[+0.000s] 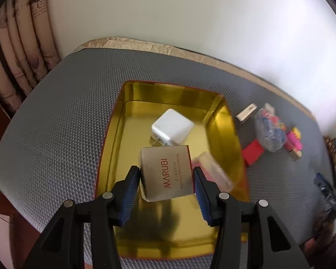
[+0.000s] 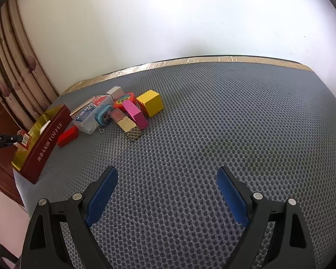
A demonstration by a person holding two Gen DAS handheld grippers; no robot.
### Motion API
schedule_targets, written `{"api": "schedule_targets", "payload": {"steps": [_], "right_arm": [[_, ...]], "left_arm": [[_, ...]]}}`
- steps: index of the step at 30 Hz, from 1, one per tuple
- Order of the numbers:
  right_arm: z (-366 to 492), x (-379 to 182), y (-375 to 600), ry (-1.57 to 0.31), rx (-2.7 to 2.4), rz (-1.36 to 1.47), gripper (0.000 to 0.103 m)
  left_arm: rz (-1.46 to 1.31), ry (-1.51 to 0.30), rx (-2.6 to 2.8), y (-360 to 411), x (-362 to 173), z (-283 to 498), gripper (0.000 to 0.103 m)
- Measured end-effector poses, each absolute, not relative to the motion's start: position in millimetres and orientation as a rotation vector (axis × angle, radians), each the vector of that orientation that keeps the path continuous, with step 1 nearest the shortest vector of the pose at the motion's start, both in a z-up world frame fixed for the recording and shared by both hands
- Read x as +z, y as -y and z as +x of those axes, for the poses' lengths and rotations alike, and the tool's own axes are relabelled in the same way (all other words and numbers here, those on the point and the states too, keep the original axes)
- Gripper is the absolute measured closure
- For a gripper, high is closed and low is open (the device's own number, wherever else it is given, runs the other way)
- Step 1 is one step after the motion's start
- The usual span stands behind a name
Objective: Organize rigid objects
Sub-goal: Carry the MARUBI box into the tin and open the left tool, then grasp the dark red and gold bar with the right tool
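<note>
My left gripper (image 1: 165,170) is shut on a beige MARUBI carton (image 1: 165,174), its blue pads pressing both sides. It holds the carton above the open gold tin (image 1: 221,121). In the tin lie a white charger cube (image 1: 172,126) and a clear case with pink inside (image 1: 212,170). My right gripper (image 2: 166,170) stands open over bare grey mat with nothing between its fingers. In the right wrist view the red-sided tin (image 2: 47,139) sits at the far left, with the held carton (image 2: 23,140) over it.
A pile lies right of the tin: a yellow cube (image 2: 151,103), a pink block (image 2: 135,113), a red block (image 2: 67,135), a clear box (image 2: 94,114) and a gold block (image 2: 126,123). The grey honeycomb mat (image 2: 212,123) covers the table. A curtain (image 2: 15,67) hangs at the left.
</note>
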State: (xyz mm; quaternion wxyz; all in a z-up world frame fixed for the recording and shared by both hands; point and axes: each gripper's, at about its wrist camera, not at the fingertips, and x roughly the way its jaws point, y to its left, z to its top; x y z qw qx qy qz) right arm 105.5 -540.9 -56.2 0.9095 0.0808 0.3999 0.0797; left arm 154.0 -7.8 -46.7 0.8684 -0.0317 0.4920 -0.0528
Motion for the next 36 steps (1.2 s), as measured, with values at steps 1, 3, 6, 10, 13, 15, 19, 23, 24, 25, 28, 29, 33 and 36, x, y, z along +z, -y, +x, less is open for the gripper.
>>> {"api": "schedule_targets", "payload": {"steps": [1, 3, 6, 10, 13, 15, 19, 23, 24, 25, 28, 29, 33, 36], "right_arm": [[106.5, -57.0, 539.4, -0.831, 0.162, 0.159, 0.014], [107.7, -57.6, 537.7, -0.837, 0.157, 0.146, 0.014], [109.0, -58.1, 537.7, -0.844, 0.155, 0.142, 0.014], [110.2, -59.3, 539.1, -0.85, 0.156, 0.145, 0.014], [111.4, -59.5, 537.5, -0.86, 0.16, 0.133, 0.014], [114.5, -58.7, 530.3, -0.878, 0.174, 0.104, 0.014], [123.1, -44.0, 497.7, -0.874, 0.282, 0.014, 0.023], [146.6, -36.9, 473.3, -0.895, 0.365, -0.042, 0.049], [155.4, -37.5, 470.2, -0.913, 0.393, -0.025, 0.059], [158.1, -37.8, 468.9, -0.92, 0.408, -0.016, 0.06], [169.7, -34.5, 456.7, -0.926, 0.463, -0.017, 0.06], [172.2, -32.9, 451.2, -0.921, 0.462, -0.045, 0.06], [190.8, -40.1, 441.5, -0.964, 0.465, -0.113, 0.06], [203.9, -44.3, 442.3, -0.982, 0.464, -0.136, 0.06]], "left_arm": [[-0.049, -1.033, -0.109, 9.6, -53.5, 159.7, 0.054], [-0.022, -1.04, -0.09, 11.0, -64.2, 167.2, 0.054], [-0.01, -1.034, -0.099, 8.8, -70.0, 174.5, 0.052], [0.098, -0.974, -0.039, 23.5, -64.6, 174.7, 0.052], [0.112, -0.922, -0.012, 31.4, -53.1, 168.7, 0.049], [0.105, -0.876, 0.003, 35.5, -40.7, 156.3, 0.049], [0.031, -0.811, -0.08, 52.2, -12.0, 118.3, 0.047], [-0.036, -0.771, -0.137, 69.5, -0.3, 78.7, 0.041], [-0.043, -0.766, -0.136, 74.1, 0.6, 70.7, 0.041], [-0.045, -0.77, -0.14, 80.8, -0.2, 64.8, 0.04], [-0.03, -0.79, -0.191, 96.1, -4.9, 53.8, 0.04], [-0.016, -0.796, -0.201, 104.0, -6.1, 52.5, 0.04], [0.056, -0.793, -0.2, 115.5, -13.2, 50.3, 0.04], [0.015, -0.815, -0.21, 110.1, -17.0, 53.8, 0.04]]}}
